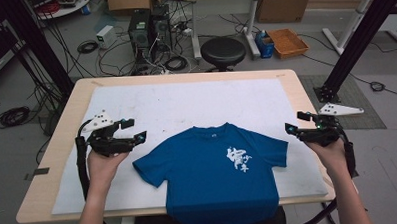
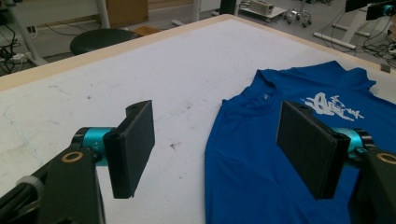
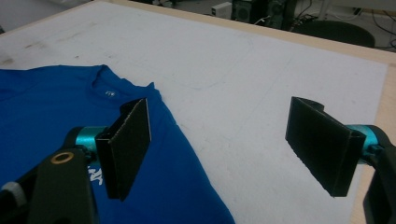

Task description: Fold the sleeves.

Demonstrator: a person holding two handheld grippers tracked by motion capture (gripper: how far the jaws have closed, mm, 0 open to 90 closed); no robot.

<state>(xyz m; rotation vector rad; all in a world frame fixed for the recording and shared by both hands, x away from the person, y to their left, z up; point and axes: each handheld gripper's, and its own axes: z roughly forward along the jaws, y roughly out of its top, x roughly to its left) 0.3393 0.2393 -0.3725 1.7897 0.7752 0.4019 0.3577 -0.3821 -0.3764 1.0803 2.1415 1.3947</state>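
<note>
**Both grippers wide, shirt untouched**

Flat on the white mat (image 1: 186, 100), front side up, lay the blue T-shirt (image 1: 218, 174), collar toward the far edge, hem hanging over the near edge of the table (image 1: 62, 129). White print on the chest, right of centre. Hovered just left of the left sleeve: the left gripper (image 1: 129, 130), jaws spread wide, nothing between them. Held off past the right sleeve, near the mat's right edge: the right gripper (image 1: 293, 122), jaws likewise apart and empty. No contact with the cloth on either side. Beyond the far edge, a black stool (image 1: 223, 51).
</note>
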